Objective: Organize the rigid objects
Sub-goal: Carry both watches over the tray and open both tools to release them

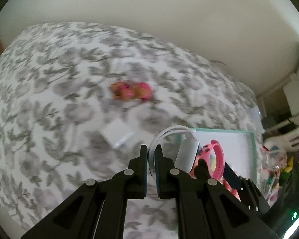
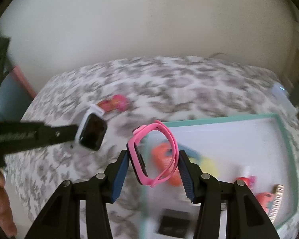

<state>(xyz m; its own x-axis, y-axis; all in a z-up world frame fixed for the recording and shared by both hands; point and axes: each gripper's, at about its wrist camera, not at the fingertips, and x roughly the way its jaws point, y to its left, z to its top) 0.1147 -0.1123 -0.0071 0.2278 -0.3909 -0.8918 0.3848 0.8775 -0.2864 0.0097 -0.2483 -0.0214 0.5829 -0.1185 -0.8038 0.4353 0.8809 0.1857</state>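
Midway, I'd say: left tongs [image 1: 151, 149] clenched on the white square smartwatch's [image 2: 92, 130] band, right tongs [image 2: 153, 159] grasping the pink rubber-strapped watch [image 2: 153, 155], both aloft over the mint-rimmed white tray [image 2: 219, 119]. Pink toy [image 1: 131, 91] waits on the floral bed [image 1: 49, 99].

A white-strapped watch [image 2: 92, 131] with a black face and a pink watch [image 2: 153, 155] are seen above a white bedspread [image 2: 169, 83] patterned with grey leaves; the tray [image 2: 219, 119] has a mint-green rim and white floor.
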